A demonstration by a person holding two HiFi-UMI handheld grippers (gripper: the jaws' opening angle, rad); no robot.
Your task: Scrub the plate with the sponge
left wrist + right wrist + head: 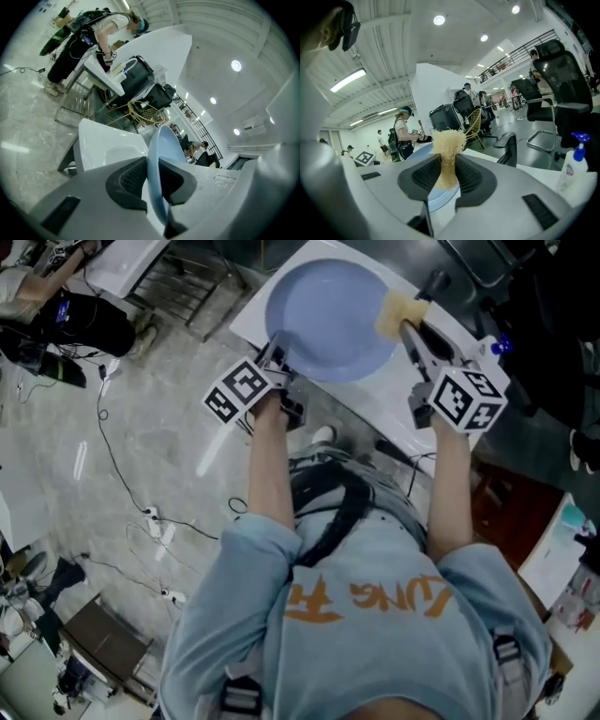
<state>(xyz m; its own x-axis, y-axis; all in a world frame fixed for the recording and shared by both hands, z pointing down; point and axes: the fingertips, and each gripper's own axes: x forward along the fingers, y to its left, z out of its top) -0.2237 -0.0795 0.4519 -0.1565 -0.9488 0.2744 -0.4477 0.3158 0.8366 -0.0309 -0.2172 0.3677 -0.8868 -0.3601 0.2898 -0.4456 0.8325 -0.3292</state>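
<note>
In the head view a pale blue plate point(330, 320) is held over the white sink point(319, 251). My left gripper point(277, 360) is shut on the plate's near left rim; in the left gripper view the plate point(161, 154) stands edge-on between the pads. My right gripper point(405, 326) is shut on a yellow sponge point(397, 311), which lies against the plate's right rim. The right gripper view shows the sponge point(448, 149) squeezed between the pads, the plate point(440, 199) just beyond and below it.
The white sink point(101, 143) stands on a metal frame over a grey floor with cables point(122, 474). A spray bottle point(570, 165) stands on the counter to the right. Office chairs point(555, 89) and several people are in the background.
</note>
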